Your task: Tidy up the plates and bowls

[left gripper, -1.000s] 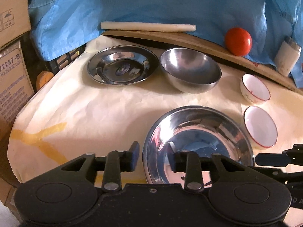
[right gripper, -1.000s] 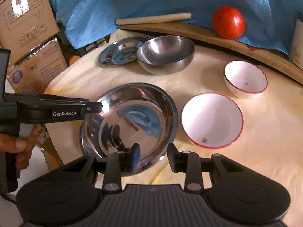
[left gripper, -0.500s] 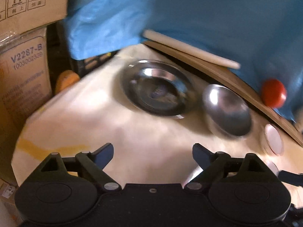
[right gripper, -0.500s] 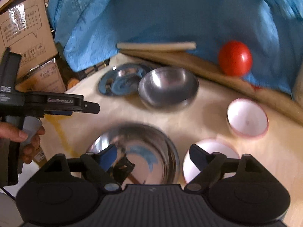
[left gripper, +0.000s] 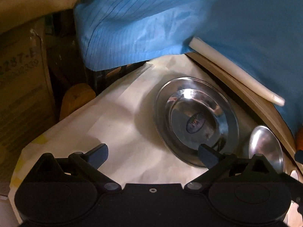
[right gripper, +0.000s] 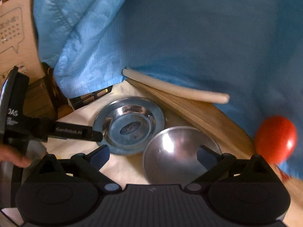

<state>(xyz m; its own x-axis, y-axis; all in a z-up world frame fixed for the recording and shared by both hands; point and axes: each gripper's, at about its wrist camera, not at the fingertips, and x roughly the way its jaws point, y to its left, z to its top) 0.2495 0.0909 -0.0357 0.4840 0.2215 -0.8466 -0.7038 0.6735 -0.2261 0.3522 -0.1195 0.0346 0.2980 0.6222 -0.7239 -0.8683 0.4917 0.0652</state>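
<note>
A flat steel plate (left gripper: pixel 197 121) with a blue sticker lies on the paper-covered table; it also shows in the right wrist view (right gripper: pixel 130 124). A steel bowl (right gripper: pixel 180 155) sits to its right, also at the right edge of the left wrist view (left gripper: pixel 265 147). My left gripper (left gripper: pixel 153 153) is open and empty, just short of the plate's near-left rim. My right gripper (right gripper: pixel 153 153) is open and empty, with the bowl between and beyond its fingers. The left gripper (right gripper: pixel 75 132) shows in the right wrist view, its tip at the plate's left rim.
A blue cloth (right gripper: pixel 170 37) hangs behind the table. A wooden board (right gripper: pixel 198 113) with a pale rolling pin (right gripper: pixel 176 90) lies at the back. A red tomato (right gripper: pixel 274 138) sits at right. Cardboard boxes (left gripper: pixel 22 87) stand at left, past the table edge.
Both grippers have opened wide and moved forward toward the back plate and bowl. The large steel bowl and the white bowls have dropped out of view.
</note>
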